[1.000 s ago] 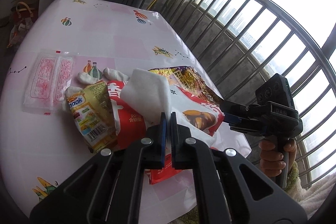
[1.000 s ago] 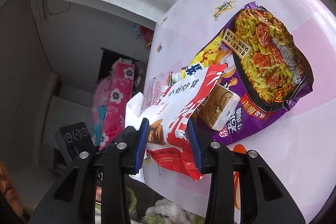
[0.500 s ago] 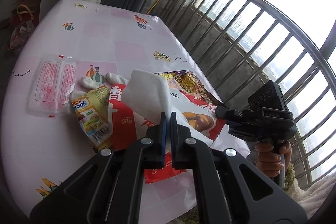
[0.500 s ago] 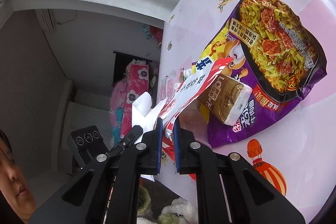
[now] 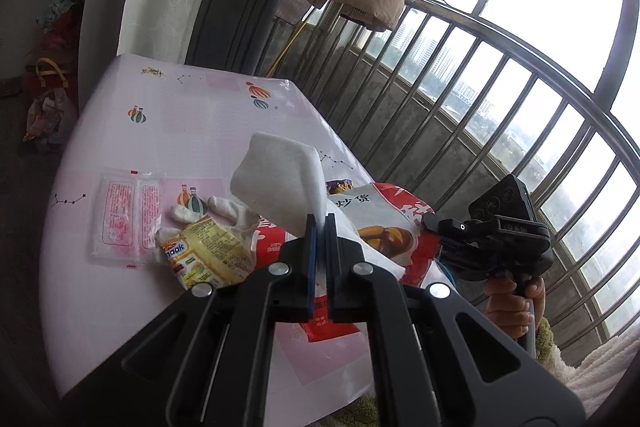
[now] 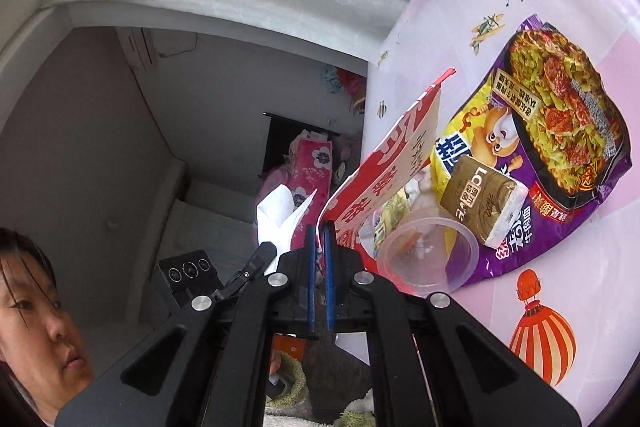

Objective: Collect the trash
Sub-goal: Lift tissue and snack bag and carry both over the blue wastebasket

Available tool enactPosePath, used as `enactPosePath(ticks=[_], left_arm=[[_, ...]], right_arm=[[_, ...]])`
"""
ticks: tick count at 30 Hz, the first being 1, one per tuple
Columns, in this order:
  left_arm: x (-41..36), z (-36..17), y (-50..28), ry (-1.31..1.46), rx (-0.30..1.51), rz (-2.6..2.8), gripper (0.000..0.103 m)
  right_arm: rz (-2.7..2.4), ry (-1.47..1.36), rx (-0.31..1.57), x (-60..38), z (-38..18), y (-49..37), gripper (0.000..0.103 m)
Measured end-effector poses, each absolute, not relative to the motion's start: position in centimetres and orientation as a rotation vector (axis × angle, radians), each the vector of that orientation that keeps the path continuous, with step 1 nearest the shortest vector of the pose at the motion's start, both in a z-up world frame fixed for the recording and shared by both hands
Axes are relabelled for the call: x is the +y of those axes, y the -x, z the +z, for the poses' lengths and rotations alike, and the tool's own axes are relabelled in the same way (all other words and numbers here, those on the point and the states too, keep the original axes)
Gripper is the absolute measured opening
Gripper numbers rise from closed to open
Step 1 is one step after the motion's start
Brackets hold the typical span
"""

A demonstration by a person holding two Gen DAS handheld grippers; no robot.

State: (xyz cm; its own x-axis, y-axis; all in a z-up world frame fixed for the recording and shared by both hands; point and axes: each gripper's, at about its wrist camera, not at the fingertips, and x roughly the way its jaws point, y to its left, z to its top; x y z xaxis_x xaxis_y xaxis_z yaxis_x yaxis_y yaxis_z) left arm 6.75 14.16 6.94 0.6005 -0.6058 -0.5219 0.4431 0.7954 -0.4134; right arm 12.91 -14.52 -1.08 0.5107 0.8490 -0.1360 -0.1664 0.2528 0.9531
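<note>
My left gripper (image 5: 319, 223) is shut on a white tissue (image 5: 280, 187) and holds it above the table. My right gripper (image 6: 319, 233) is shut on the edge of a red and white snack bag (image 6: 394, 163) and lifts that edge off the table; the bag also shows in the left wrist view (image 5: 384, 223). Under the lifted bag lie a clear plastic cup (image 6: 430, 253), a gold tissue pack (image 6: 484, 195) and a purple noodle bag (image 6: 560, 147). A yellow wrapper (image 5: 204, 255), crumpled tissues (image 5: 208, 209) and a clear pink-printed wrapper (image 5: 124, 217) lie to the left.
The table (image 5: 180, 107) has a pink patterned cloth. A metal railing (image 5: 480, 107) runs along its right side. A dark cabinet (image 5: 236, 15) stands behind it. The person's face (image 6: 36, 315) shows at the lower left of the right wrist view.
My right gripper closed on the red and white bag's edge and raised it, uncovering the clear cup. My left gripper rose higher with the tissue.
</note>
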Motion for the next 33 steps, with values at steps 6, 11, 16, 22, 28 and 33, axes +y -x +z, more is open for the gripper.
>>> enactPosePath(ticks=[6,11,16,22,28,33], left_arm=[[14.3,9.3,-6.5,0.239,0.638,-0.617,0.002],[13.0,10.0,-7.0,0.225,0.626,-0.632,0.002],[10.2,9.9,-7.8,0.192,0.644,-0.673,0.002],[5.4,8.8,-8.6,0.132,0.675,-0.729,0.002],[1.7,6.9,-9.0,0.1,0.727,-0.766,0.002],[0.6,5.8,-9.3,0.096,0.761,-0.776,0.002]], right_arm=[[0.761,-1.094,0.654,-17.6,1.2,-10.5,0.004],[0.696,-1.078,0.564,-21.0,2.8,-7.9,0.004],[0.617,-1.087,0.475,-25.1,3.8,-4.7,0.004],[0.523,-1.111,0.392,-29.0,3.7,-1.1,0.004],[0.441,-1.134,0.358,-32.0,3.0,1.9,0.004],[0.409,-1.153,0.351,-33.0,2.1,2.5,0.004]])
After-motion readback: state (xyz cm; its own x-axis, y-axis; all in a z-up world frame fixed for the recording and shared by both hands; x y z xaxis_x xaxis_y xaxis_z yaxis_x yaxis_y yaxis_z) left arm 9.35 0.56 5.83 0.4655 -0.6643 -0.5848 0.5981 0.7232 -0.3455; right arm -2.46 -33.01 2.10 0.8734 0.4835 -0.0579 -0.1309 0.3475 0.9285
